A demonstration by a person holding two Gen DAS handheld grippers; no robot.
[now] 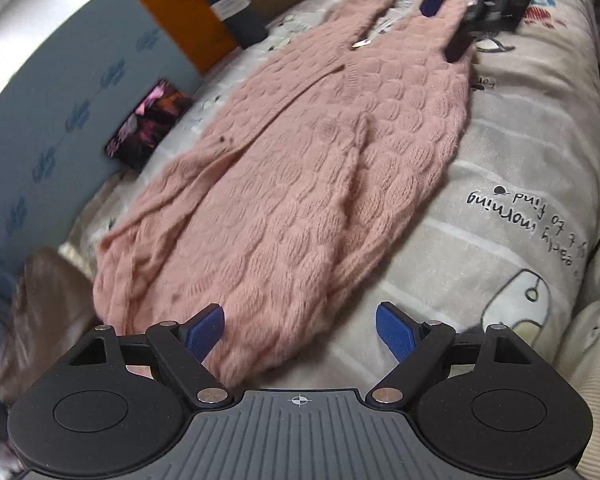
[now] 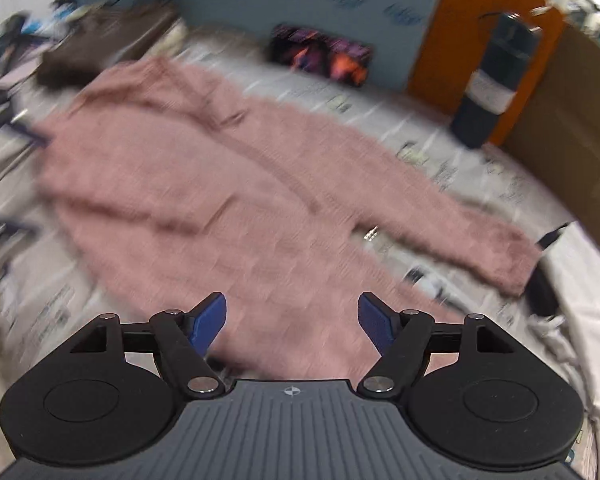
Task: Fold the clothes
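Nearest the left wrist camera, the left gripper (image 1: pixel 300 330) hovers with its jaws spread wide and holding nothing, just over one narrow end of the pink knitted cardigan (image 1: pixel 312 168). That garment lies stretched lengthwise on the bed (image 1: pixel 520 200), over a pale printed sheet, its front open and one sleeve laid along the body. At its far end the right gripper (image 1: pixel 448 12) stands over the knit, and in its own blurred view the right gripper (image 2: pixel 292 326) also has its jaws wide apart and empty above the cardigan (image 2: pixel 228 184). Judging from this, neither end is caught yet. The loose, fluffy knit could stretch or bunch if only a thin layer is pinched, and a fold could end up crooked if the two ends are lifted unevenly; the sheet beneath might also be grabbed along with the wool. A small metallic clasp (image 1: pixel 362 43) near the neckline could snag. Along the wall side stand an orange box (image 1: pixel 172 8), a dark bottle (image 1: pixel 230 4) and a floral pouch (image 1: pixel 150 122), with a brown garment (image 1: pixel 40 312) beside the near end, narrowing the room for swinging fabric that way.
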